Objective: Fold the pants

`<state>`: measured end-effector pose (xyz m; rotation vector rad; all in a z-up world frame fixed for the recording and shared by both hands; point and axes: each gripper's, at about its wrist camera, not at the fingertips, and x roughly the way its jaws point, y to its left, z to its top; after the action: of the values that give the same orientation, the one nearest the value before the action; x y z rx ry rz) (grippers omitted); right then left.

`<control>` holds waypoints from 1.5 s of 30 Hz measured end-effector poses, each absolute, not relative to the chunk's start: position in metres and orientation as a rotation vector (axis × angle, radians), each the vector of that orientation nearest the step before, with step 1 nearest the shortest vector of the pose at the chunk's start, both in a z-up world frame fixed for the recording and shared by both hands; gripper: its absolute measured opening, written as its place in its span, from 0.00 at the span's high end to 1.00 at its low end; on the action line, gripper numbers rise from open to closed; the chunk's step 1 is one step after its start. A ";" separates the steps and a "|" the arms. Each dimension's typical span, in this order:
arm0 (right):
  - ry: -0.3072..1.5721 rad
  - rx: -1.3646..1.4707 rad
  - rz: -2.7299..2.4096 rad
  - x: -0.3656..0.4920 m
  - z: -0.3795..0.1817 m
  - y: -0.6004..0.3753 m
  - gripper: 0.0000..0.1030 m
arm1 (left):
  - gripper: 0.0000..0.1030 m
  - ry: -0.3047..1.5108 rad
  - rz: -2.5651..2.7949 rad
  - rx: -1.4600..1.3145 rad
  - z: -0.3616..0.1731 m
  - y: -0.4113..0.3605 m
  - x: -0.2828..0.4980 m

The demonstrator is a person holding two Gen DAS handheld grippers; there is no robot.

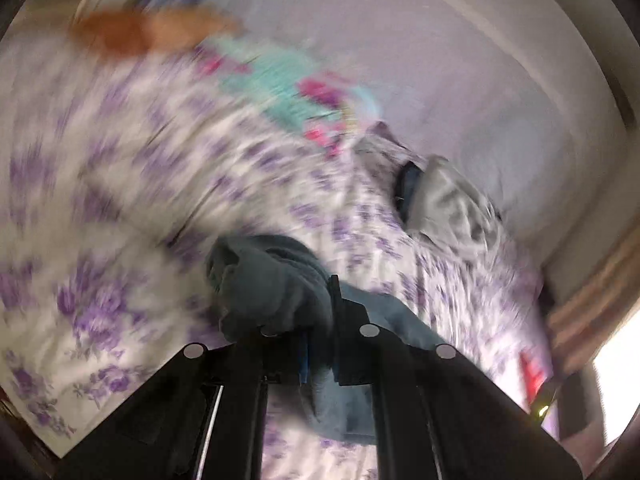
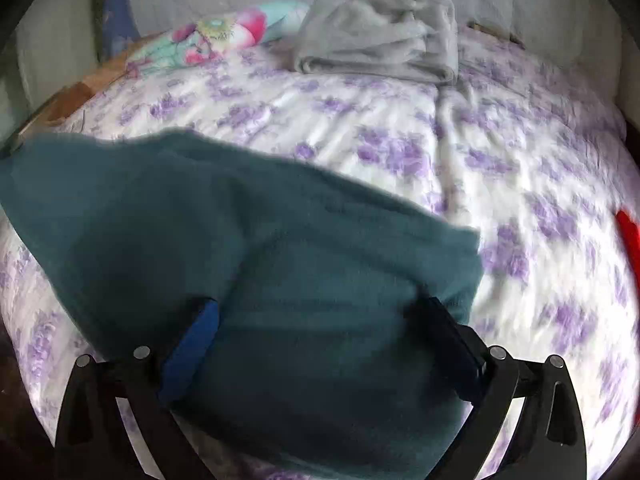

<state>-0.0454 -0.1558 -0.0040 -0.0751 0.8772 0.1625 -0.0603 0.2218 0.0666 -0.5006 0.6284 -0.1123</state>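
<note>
Clearly the teal fleece pants (image 2: 256, 240) drape soft and thick between the right gripper (image 2: 320, 344)'s widely parted fingers, while the left gripper (image 1: 304, 320) pinches a bunched fold of them (image 1: 272, 280) in narrow fingers. Beyond the fingertips lies the purple-flowered bedsheet (image 2: 440, 152), with folded grey clothing (image 2: 380, 32) and a bright floral pillow (image 2: 216, 36) near its far edge.

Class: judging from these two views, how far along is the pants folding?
Done: gray pants lie folded at the far side of the bed. In hand: the left gripper pinches bunched teal pants; the right gripper stands open around them. Left: laying them flat and folding.
</note>
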 end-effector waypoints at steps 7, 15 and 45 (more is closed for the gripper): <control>0.611 0.151 0.005 -0.094 0.031 -0.247 0.03 | 0.93 0.547 -0.330 0.051 0.109 0.037 -0.077; 0.582 0.678 0.066 -0.116 -0.010 -0.343 0.03 | 0.41 0.658 -0.565 0.474 0.010 -0.139 -0.104; 0.676 0.067 0.042 -0.057 0.044 -0.230 0.03 | 0.05 0.941 -0.213 -0.141 0.001 0.075 0.033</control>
<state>-0.0571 -0.2303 0.0442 0.0666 0.6756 0.0415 0.0327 0.0751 0.0009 -0.1409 0.9410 -0.2135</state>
